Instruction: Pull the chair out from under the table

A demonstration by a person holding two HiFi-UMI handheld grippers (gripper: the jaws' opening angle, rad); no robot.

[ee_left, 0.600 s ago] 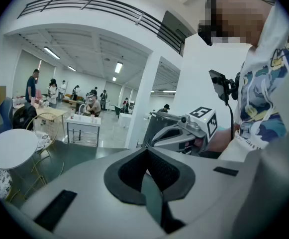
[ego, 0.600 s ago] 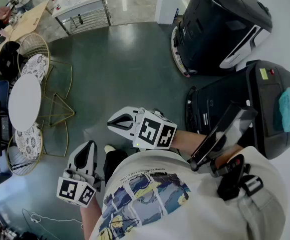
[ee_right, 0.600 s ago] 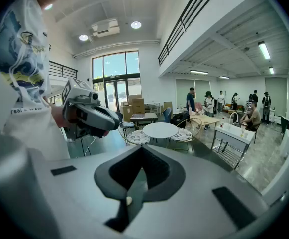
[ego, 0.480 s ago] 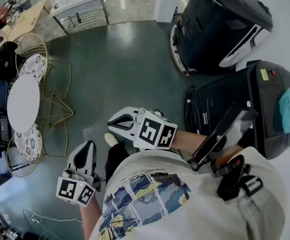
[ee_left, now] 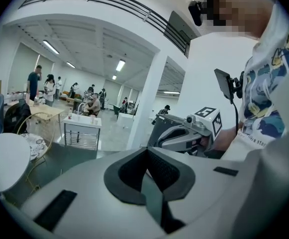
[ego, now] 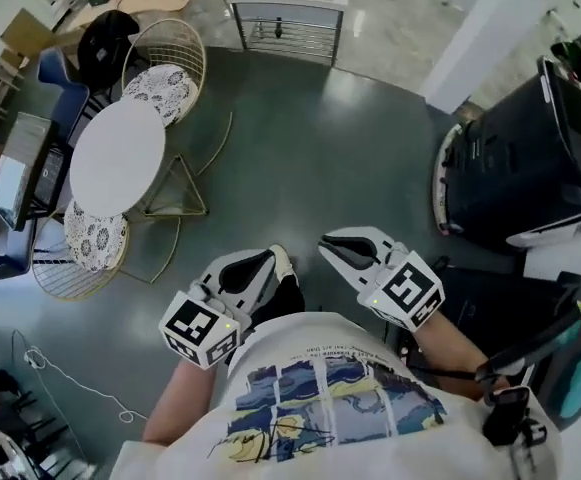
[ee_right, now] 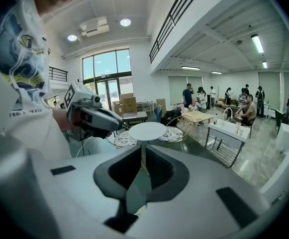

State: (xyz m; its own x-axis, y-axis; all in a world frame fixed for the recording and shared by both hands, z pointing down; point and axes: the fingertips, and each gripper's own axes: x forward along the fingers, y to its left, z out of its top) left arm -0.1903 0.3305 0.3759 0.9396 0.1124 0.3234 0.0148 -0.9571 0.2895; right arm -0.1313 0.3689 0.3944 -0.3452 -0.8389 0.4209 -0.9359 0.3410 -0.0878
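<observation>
At ten o'clock on the glossy dark-grey hall floor (ego: 300, 148), a round white table (ego: 117, 158) has gold-wire, lace-cushioned seats tucked against it, far chair (ego: 163, 80) at its one o'clock and near chair (ego: 92, 243) at seven, curved backs outward, while left gripper (ego: 273, 261) and right gripper (ego: 332, 245) hover pinched closed, empty.

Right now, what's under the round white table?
The patterned seats of the far chair and near chair appear partly tucked under the table. The right gripper view shows its white stem. From above, the tabletop covers the seats' inner edges and that stem.
</observation>
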